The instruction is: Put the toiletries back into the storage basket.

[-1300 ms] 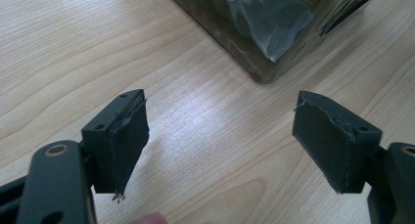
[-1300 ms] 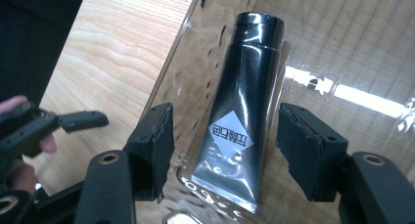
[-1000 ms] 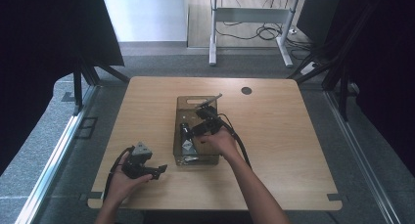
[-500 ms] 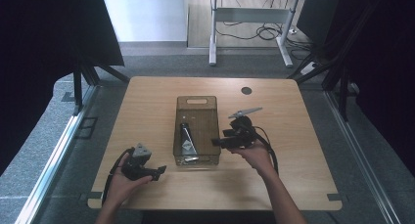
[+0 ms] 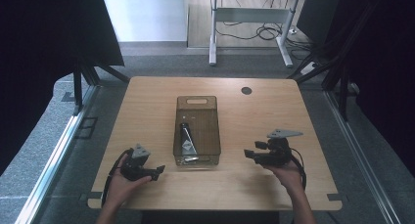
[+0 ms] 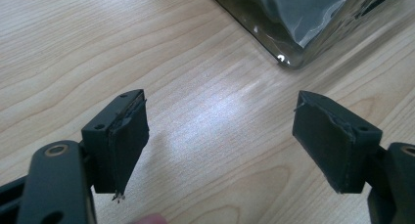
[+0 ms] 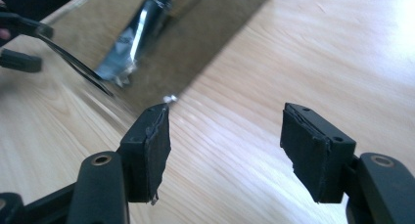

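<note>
1. Light wooden table (image 5: pixel 147 111) with rounded corners and a small dark round hole (image 5: pixel 246 90) near the far right side.
2. Translucent smoky-brown rectangular plastic bin (image 5: pixel 197 102) standing near the table's middle, a handle slot cut in its far wall.
3. Inside the bin, toward the near end: a dark tube with a silvery crimped end (image 5: pixel 186 139), lying flat along the bin's length; in the right gripper view seen through the bin wall as a shiny grey-silver shape (image 7: pixel 133 38).
4. Left black two-jaw gripper (image 5: pixel 157 171) held in the left hand (image 5: pixel 120 182) near the table's front left edge, just beside the bin's near left corner, pointing toward the right; jaws spread wide with nothing between them, bare wood showing in the gap (image 6: pixel 220 131).
5. Right black two-jaw gripper (image 5: pixel 248 154) with a grey three-cornered plate on top, held in the right hand (image 5: pixel 286 172) near the front right, apart from the bin, pointing left toward it; jaws likewise released and empty (image 7: pixel 225 133).
6. Bin corner (image 6: pixel 288 62) visible just beyond the left gripper's pads (image 6: pixel 125 136).
</note>
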The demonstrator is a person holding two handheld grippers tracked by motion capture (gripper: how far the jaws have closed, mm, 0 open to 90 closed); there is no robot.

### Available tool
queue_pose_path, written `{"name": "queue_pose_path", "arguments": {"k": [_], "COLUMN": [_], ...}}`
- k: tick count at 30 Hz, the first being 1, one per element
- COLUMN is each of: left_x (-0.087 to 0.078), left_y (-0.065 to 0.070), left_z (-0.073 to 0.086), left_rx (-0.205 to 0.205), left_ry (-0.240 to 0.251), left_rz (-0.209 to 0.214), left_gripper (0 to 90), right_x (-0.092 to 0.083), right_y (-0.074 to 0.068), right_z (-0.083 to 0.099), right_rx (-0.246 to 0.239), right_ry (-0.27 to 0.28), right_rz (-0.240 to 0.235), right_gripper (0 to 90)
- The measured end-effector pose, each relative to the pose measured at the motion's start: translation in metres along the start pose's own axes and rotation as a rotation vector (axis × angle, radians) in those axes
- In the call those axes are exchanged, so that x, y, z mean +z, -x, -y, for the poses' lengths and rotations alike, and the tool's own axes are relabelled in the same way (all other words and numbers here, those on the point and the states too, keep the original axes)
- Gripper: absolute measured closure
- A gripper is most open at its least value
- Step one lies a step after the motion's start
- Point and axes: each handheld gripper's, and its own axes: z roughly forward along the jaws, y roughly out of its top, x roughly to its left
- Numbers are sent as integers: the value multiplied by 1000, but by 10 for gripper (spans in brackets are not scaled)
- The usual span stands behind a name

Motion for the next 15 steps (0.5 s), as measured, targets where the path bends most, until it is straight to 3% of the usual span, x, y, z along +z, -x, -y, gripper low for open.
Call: {"name": "queue_pose_path", "arguments": {"k": [1,5,11,15], "left_x": [0,2,1,2], "left_y": [0,-1,-4,-3], "left_z": [0,1,2,2], "left_rx": [-1,-1,-11,-5], "left_ry": [-1,-10,-9,-9], "left_rz": [-3,-8,-11,-2], "left_gripper": [216,215,216,215], "right_x": [-1,1,-1,0], "right_y": [7,12,13,15], "right_z": [9,16,15,23], "right_rx": [17,54,35,29], "right_ry": [11,9,36,9], "right_rz": [-2,-15,23,56], "right_gripper": [359,365,361,331]}}
